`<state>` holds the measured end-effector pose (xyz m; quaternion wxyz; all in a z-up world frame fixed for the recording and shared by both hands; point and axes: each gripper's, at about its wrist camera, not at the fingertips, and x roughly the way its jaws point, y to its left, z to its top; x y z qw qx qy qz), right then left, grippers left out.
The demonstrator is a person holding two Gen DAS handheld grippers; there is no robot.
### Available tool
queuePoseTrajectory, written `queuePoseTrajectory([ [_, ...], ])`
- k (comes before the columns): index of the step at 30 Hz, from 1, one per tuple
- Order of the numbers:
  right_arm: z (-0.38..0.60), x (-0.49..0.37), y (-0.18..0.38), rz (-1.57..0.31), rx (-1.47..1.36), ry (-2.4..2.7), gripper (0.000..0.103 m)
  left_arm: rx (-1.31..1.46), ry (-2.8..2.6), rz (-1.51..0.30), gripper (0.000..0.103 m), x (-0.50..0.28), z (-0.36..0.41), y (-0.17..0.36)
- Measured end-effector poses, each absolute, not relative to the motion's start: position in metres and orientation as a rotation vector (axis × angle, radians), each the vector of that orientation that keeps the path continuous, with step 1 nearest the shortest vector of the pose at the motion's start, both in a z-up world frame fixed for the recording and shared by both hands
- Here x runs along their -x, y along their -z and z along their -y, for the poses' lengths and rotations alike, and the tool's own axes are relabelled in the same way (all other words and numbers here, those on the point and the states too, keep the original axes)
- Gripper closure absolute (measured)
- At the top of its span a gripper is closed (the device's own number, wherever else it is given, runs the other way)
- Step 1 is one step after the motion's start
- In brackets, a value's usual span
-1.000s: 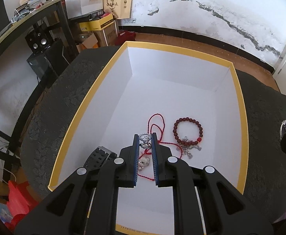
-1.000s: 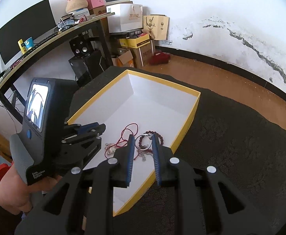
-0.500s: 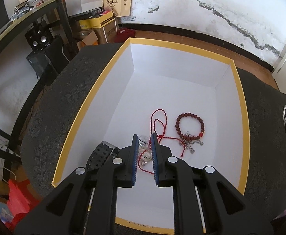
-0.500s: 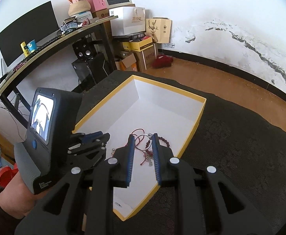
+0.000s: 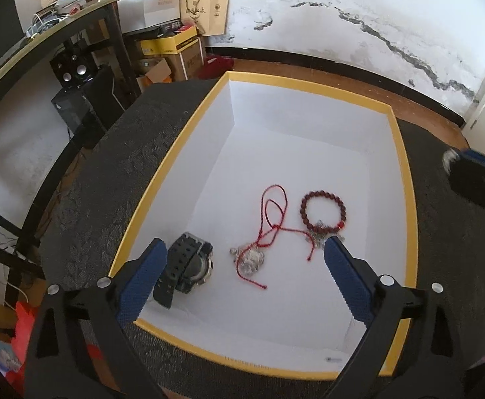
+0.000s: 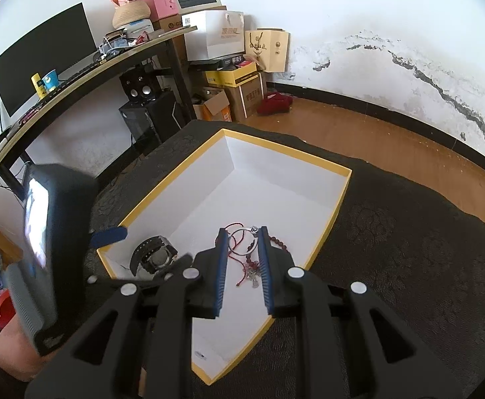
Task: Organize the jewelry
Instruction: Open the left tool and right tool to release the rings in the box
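- The red cord necklace (image 5: 269,229) with its silver pendant (image 5: 252,259) lies loose on the white floor of the yellow-rimmed box (image 5: 172,163), toward the near end. The cord sprawls in loops, so I'd say it was let fall rather than laid out.
- The left gripper (image 5: 242,266) hangs above it. Its jaws have just been opening and now stand wide, one blue pad to each side of the pendant, with nothing pressed between them.
- Just right of the cord sits the dark red bead bracelet (image 5: 322,209), its silver charms touching the cord's tail. To the left, against the box's near left wall, the black wristwatch (image 5: 189,266) lies on its side. The pieces are gathered at one end, near each other but hardly sorted.
- The right gripper (image 6: 242,259) waits over the box's near right side with its jaws drawn close on a thin silver ring (image 6: 241,241), which stands upright between the pads. My guess is that it is next to go in.
- The box rests on a dark patterned cloth (image 5: 109,173) that covers the table, with open white floor left at the far end for more pieces.
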<state>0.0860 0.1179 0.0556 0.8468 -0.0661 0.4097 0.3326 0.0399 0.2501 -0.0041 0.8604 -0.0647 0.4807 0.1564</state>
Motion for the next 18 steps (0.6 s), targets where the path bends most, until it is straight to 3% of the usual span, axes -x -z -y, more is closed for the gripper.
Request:
queuePoseTrajectory([
  [18,-0.162,-0.123,0.014,-0.961,0.281,-0.630,0.084,0.229,-0.321,-0.884,0.010,0.020,-0.240,0.019],
])
